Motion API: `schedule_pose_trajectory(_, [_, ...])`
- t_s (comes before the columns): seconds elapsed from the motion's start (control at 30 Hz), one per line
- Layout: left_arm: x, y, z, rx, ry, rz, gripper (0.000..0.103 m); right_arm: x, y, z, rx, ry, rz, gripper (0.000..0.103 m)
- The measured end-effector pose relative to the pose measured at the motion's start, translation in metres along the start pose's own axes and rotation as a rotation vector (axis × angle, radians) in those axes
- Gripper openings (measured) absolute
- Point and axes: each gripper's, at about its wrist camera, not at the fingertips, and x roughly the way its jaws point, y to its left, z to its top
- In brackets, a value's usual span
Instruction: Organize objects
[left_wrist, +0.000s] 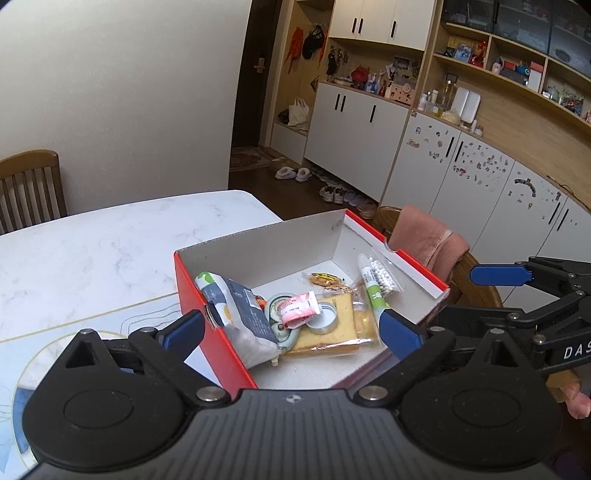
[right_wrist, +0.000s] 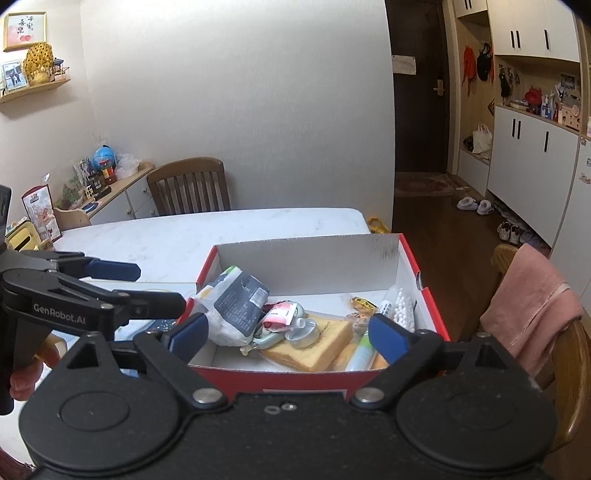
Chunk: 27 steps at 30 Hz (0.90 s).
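Observation:
A red box with white inner walls stands on the marble table. It holds a grey and white packet, a pink sachet, a round tin lid, bagged sliced bread, a green and white tube and a bag of white beads. My left gripper is open over the box's near left corner with nothing between its fingers. My right gripper is open at the near wall, holding nothing.
A wooden chair draped with a pink towel stands close to the box's right side. Another chair is at the table's far side. A patterned placemat lies left of the box. A cluttered sideboard lines the left wall.

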Motion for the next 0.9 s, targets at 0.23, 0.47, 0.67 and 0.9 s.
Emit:
schedule_pose_trajectory(0.23, [-0.016, -0.005, -0.006, 0.018, -0.034, -0.019, 0.102, -0.01, 0.006, -0.007, 0.0, -0.02, -0.013, 0.095])
schedule_pose_trajectory(0.47, [-0.029, -0.012, -0.008, 0.027, -0.07, -0.019, 0.102, -0.014, 0.011, -0.013, -0.006, -0.024, -0.019, 0.095])
schedule_pose_trajectory(0.67, [-0.031, -0.011, -0.008, 0.008, -0.071, -0.031, 0.102, -0.017, 0.014, -0.013, -0.009, -0.031, -0.017, 0.095])
schedule_pose_trajectory(0.9, [-0.034, -0.015, -0.01, 0.03, -0.093, 0.02, 0.102, -0.02, 0.012, -0.013, 0.005, -0.042, -0.024, 0.095])
